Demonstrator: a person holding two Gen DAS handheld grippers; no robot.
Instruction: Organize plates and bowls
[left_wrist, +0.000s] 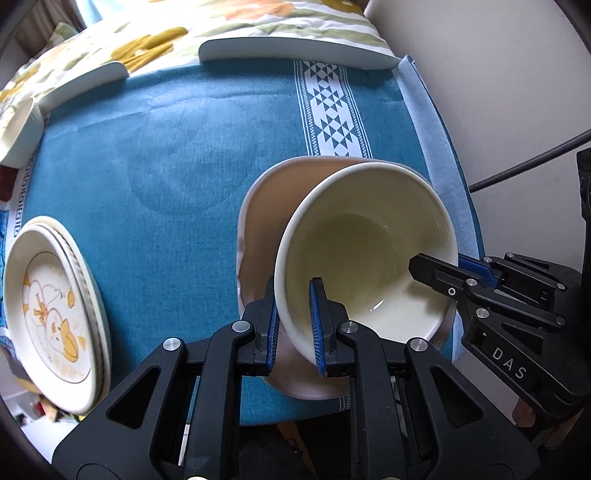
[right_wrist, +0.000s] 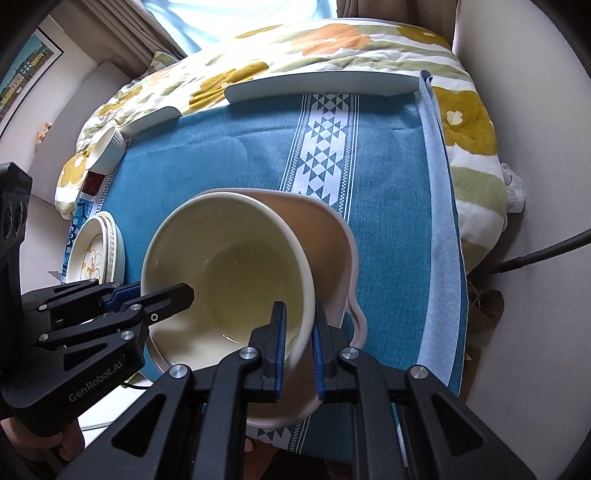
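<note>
Cream bowl, glossy inside, rim pinched by both grippers' fingers over pink bowl.

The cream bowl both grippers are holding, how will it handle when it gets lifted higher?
The cream bowl looks like glazed ceramic, so probably stiff, slippery and breakable. The left gripper and right gripper each pinch only its thin rim, so it may swing. It sits tilted in the pinkish bowl, which might shift.

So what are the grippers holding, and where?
Both hold the cream bowl by its rim: left gripper on one side, right gripper opposite, above the pink bowl.
</note>
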